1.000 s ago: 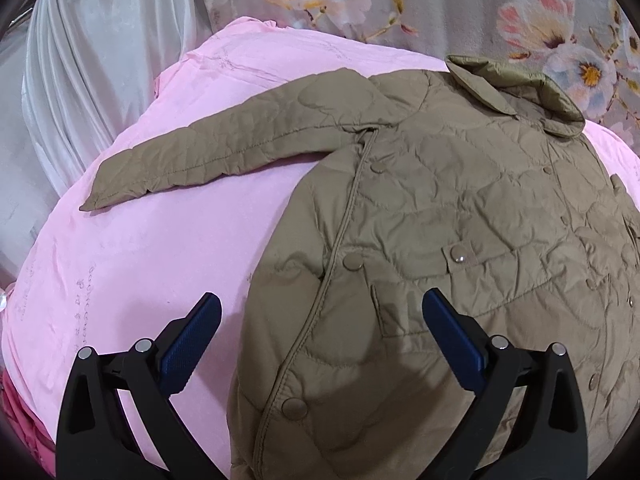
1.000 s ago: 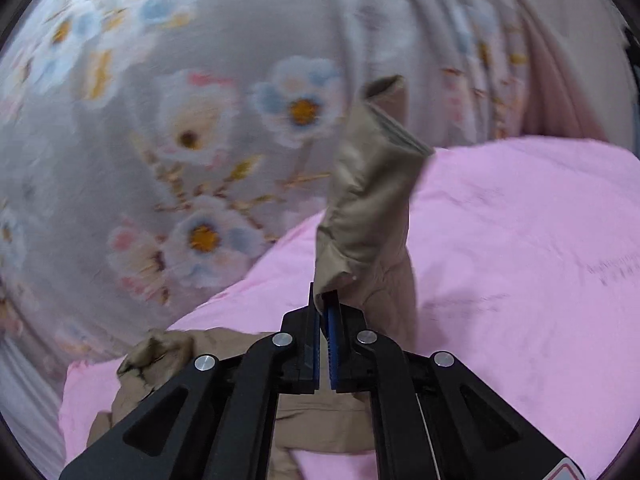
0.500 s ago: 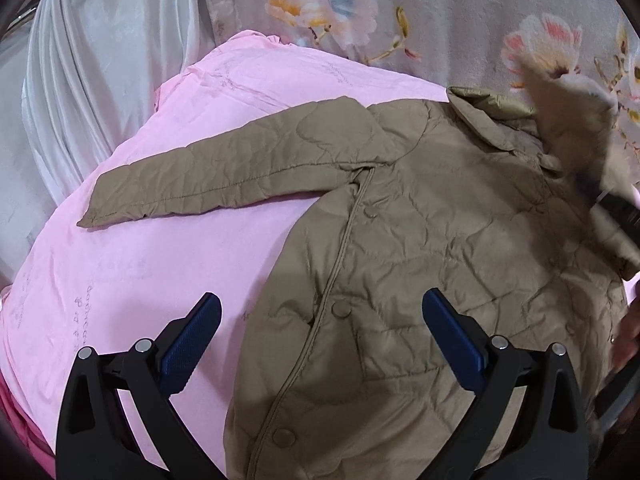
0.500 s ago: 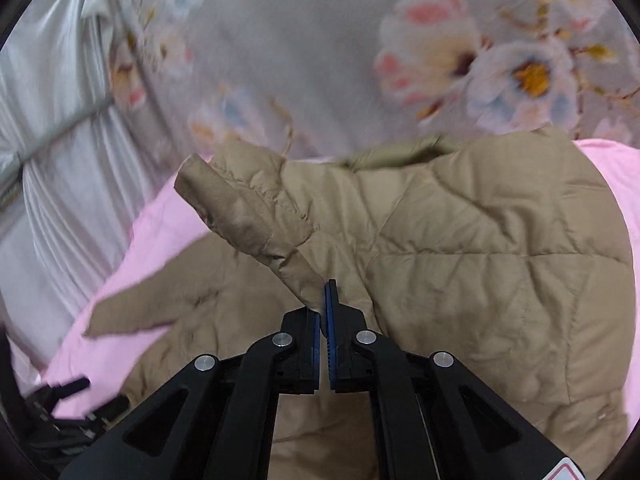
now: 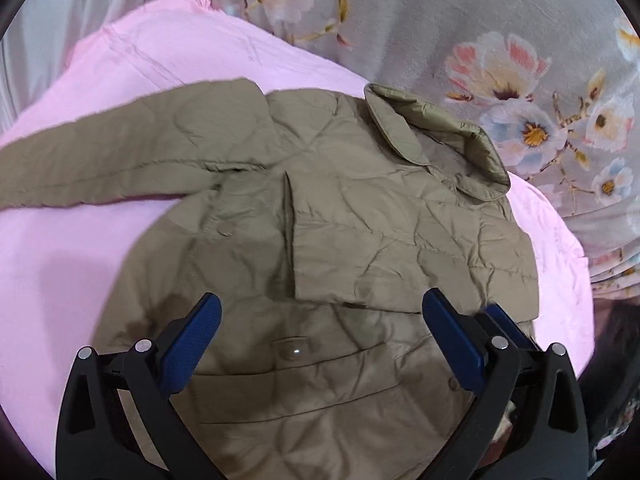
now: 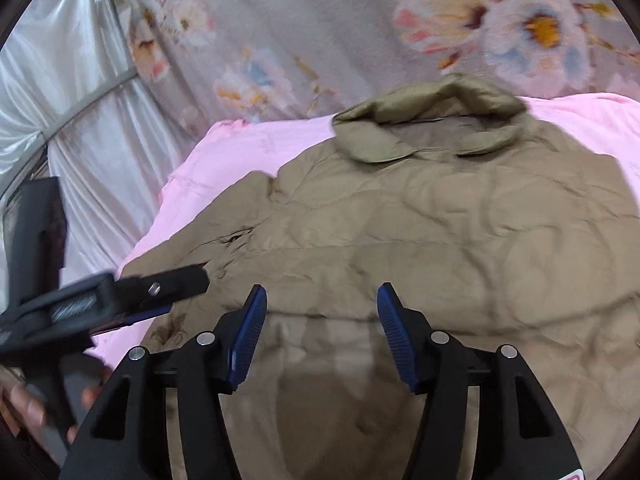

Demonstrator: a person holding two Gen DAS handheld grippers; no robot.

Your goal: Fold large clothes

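Khaki quilted jacket [image 5: 360, 240] spread front-up on the pink sheet [image 5: 80, 280], 1 sleeve folded across its chest.

The right sleeve [image 5: 400, 248] lies folded over the front, its cuff edge near the middle; the other sleeve [image 5: 100, 164] stretches out flat over the sheet toward the silver curtain [image 6: 80, 128]. The collar [image 6: 424, 120] points at the floral fabric [image 5: 500, 40] behind. The left gripper [image 5: 320, 340] hovers above the lower front, jaws wide apart, nothing between them. The right gripper [image 6: 320, 332] has its jaws opening, no cloth pinched between the 2 blue pads.

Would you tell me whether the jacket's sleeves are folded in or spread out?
One each: one sleeve lies folded across the jacket; the other sleeve lies spread.
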